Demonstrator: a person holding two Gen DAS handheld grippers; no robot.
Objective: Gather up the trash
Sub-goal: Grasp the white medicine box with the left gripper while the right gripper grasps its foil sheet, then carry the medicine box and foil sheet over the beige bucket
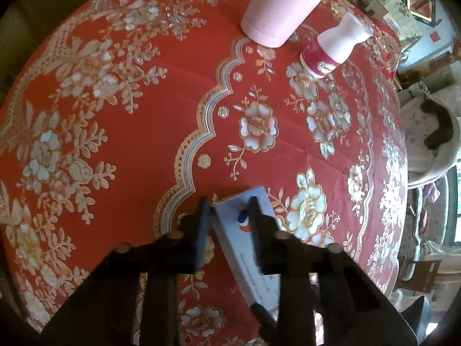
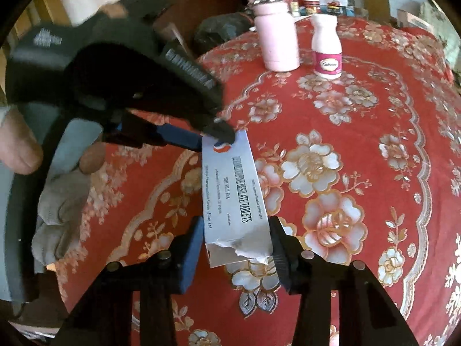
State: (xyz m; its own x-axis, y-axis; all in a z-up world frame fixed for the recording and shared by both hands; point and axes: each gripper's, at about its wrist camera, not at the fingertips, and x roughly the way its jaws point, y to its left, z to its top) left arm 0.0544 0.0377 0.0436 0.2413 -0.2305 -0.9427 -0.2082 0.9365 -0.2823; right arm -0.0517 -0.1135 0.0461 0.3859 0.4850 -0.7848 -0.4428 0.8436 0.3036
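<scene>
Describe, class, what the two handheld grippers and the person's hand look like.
Both the left gripper and right gripper have black angular frames with round brass-coloured studs and blue finger pads. The person's hand wears a grey knit glove.

Left tongs (image 1: 229, 201) clamped shut; right tongs (image 2: 234, 225) straddling.

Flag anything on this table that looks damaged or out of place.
The tablet box has a ripped, ragged flap at its near end, between the right gripper's fingers. The pink bottle and white pill bottle stand upright and look intact.
</scene>
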